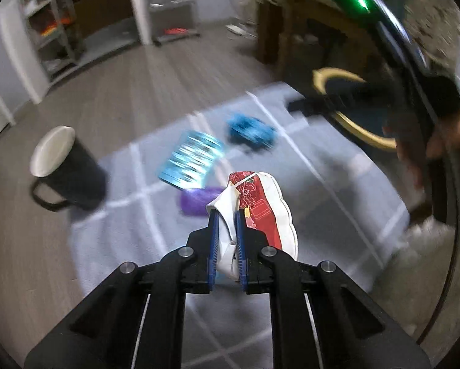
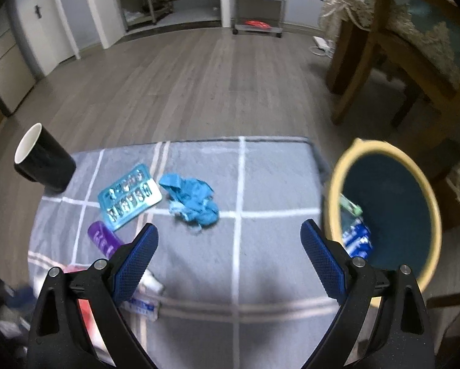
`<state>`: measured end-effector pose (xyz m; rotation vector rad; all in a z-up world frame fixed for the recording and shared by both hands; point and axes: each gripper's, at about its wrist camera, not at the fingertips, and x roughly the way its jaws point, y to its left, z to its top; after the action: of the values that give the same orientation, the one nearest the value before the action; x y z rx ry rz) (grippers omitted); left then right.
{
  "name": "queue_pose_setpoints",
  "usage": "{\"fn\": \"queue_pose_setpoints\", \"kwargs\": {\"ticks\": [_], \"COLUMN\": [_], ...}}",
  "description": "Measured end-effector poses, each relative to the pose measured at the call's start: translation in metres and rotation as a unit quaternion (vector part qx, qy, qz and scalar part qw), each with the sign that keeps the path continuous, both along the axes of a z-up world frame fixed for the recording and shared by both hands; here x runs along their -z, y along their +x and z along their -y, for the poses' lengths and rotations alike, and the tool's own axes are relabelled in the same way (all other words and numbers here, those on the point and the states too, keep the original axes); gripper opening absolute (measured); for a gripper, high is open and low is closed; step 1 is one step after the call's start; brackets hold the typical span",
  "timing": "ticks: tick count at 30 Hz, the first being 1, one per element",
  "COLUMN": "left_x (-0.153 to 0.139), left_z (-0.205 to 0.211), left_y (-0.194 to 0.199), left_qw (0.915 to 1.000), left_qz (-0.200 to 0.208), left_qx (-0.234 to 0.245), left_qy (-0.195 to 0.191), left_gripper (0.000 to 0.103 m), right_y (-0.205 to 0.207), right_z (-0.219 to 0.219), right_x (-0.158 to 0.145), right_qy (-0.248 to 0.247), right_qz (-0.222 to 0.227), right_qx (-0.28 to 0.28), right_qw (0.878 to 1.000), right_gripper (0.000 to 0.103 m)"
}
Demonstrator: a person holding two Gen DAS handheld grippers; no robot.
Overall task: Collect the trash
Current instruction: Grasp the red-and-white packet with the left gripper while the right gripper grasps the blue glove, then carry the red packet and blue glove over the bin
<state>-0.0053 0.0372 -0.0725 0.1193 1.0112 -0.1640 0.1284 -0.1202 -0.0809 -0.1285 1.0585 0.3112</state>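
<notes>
My left gripper [image 1: 226, 215] is shut on a red and white wrapper [image 1: 265, 209] and holds it above the grey checked mat [image 1: 337, 203]. On the mat lie a blue blister pack [image 1: 191, 160] [image 2: 128, 196], a crumpled blue glove [image 1: 251, 130] [image 2: 191, 201] and a purple wrapper [image 1: 196, 200] [image 2: 103, 240]. My right gripper [image 2: 228, 246] is open and empty above the mat's near half. The yellow-rimmed bin [image 2: 383, 212] [image 1: 350, 120] stands at the mat's right edge and holds several bits of trash [image 2: 356, 236].
A black cup [image 2: 42, 160] [image 1: 66, 172] stands on the wood floor left of the mat. A wooden chair [image 2: 393, 49] and draped table stand at the right. More packaging [image 2: 143, 295] lies at the mat's near left. Shelving stands at the back.
</notes>
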Motion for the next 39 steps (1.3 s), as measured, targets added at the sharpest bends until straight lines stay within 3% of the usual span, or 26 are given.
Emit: {"fn": "queue_pose_setpoints", "kwargs": {"ticks": [5, 9, 16, 22, 32, 39], "left_x": [-0.001, 0.006, 0.012, 0.012, -0.001, -0.028], "left_z": [-0.043, -0.051, -0.051, -0.048, -0.040, -0.027], "left_y": [0.022, 0.028, 0.037, 0.038, 0.037, 0.034], "left_qw": [0.9958, 0.9937, 0.9930, 0.9936, 0.9947, 0.9947], "left_qz": [-0.011, -0.019, -0.024, -0.018, 0.004, 0.042], "left_qx": [-0.085, -0.106, -0.109, -0.108, -0.103, -0.093], "left_qy": [-0.030, -0.033, -0.038, -0.029, -0.007, 0.000], "left_gripper": [0.010, 0.010, 0.010, 0.010, 0.010, 0.010], "right_y": [0.015, 0.021, 0.031, 0.033, 0.019, 0.000], "right_z": [-0.016, -0.033, -0.051, -0.058, -0.046, -0.010], "right_x": [0.021, 0.041, 0.075, 0.084, 0.045, -0.026], "right_qy": [0.012, 0.007, -0.017, -0.020, -0.003, 0.027], "right_qz": [-0.003, -0.002, -0.023, -0.034, -0.019, 0.008], "right_qx": [-0.026, -0.049, -0.054, -0.064, -0.046, -0.020], "right_qw": [1.000, 0.999, 0.998, 0.997, 0.999, 0.999], "right_gripper": [0.093, 0.092, 0.069, 0.047, 0.045, 0.045]}}
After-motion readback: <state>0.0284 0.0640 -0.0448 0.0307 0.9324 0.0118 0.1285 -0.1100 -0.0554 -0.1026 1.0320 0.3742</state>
